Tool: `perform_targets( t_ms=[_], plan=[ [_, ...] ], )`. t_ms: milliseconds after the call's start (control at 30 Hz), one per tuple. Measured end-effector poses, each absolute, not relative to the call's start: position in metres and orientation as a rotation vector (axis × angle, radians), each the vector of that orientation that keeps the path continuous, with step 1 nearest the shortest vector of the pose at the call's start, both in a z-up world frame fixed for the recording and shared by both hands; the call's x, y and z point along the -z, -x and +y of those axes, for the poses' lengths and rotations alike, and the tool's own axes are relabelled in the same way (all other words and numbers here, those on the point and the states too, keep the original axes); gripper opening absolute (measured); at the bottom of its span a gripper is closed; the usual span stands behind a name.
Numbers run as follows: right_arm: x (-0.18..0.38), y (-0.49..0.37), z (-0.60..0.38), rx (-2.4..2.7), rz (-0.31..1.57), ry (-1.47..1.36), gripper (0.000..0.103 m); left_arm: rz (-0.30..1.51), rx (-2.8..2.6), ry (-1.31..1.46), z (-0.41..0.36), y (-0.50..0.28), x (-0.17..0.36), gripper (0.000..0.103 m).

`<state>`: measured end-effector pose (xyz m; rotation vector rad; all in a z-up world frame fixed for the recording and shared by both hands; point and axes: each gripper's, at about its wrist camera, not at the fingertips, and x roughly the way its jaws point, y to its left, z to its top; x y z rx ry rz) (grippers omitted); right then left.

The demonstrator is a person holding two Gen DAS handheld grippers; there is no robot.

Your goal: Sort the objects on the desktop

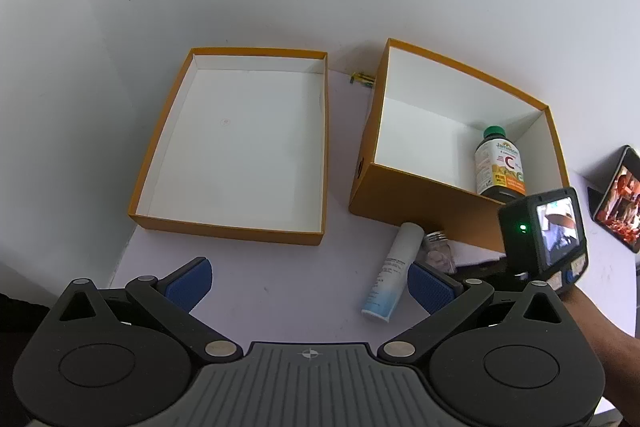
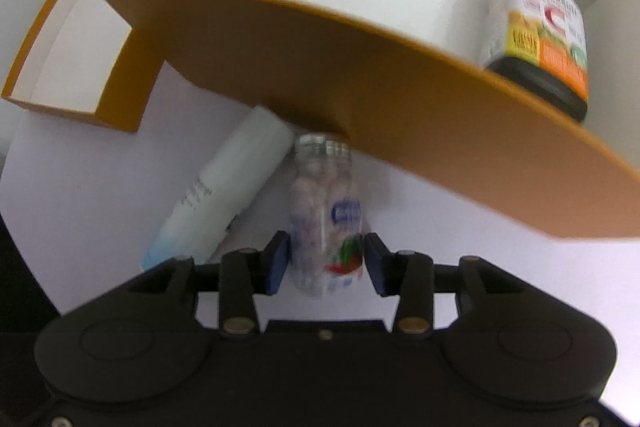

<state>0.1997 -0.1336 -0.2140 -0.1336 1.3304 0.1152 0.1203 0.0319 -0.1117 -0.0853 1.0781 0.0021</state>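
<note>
My right gripper (image 2: pixel 325 261) has its blue pads on both sides of a small clear bottle of pale pieces (image 2: pixel 326 215) with a silver cap, lying in front of the deep orange box (image 2: pixel 360 67); the pads touch it. A white tube (image 2: pixel 224 195) lies just left of the bottle, and shows in the left wrist view (image 1: pixel 394 269) beside the small bottle (image 1: pixel 438 253). A green-capped vitamin C bottle (image 1: pixel 500 163) stands inside the deep box (image 1: pixel 420 195). My left gripper (image 1: pixel 308 285) is open and empty, held above the table in front of the shallow orange tray (image 1: pixel 228 231).
The right hand-held device with its small screen (image 1: pixel 546 231) is at the right of the left wrist view. A tablet (image 1: pixel 618 199) leans at the far right. A small yellow-green item (image 1: pixel 361 78) lies between the two boxes. A white wall is behind.
</note>
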Motion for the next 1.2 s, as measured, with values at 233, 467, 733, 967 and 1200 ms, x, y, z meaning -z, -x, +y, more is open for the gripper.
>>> perform_targets(
  t_ms=[233, 467, 733, 967, 1200],
  plan=[
    [0.204, -0.192, -0.135, -0.17, 1.284, 0.144, 0.039, 1.084, -0.018, 0.095, 0.036, -0.12, 0.114, 0.103],
    [0.162, -0.145, -0.161, -0.201, 1.085, 0.123, 0.039, 1.094, -0.009, 0.083, 0.032, -0.123, 0.116, 0.103],
    [0.177, -0.124, -0.187, -0.163, 0.99, 0.096, 0.039, 1.094, 0.018, 0.056, 0.021, -0.127, 0.114, 0.103],
    [0.203, -0.11, -0.212, -0.119, 1.013, 0.072, 0.039, 1.097, 0.034, 0.041, 0.013, -0.128, 0.113, 0.103],
    [0.205, -0.101, -0.213, -0.126, 1.009, 0.084, 0.039, 1.101, 0.043, 0.037, 0.008, -0.129, 0.112, 0.103]
  ],
)
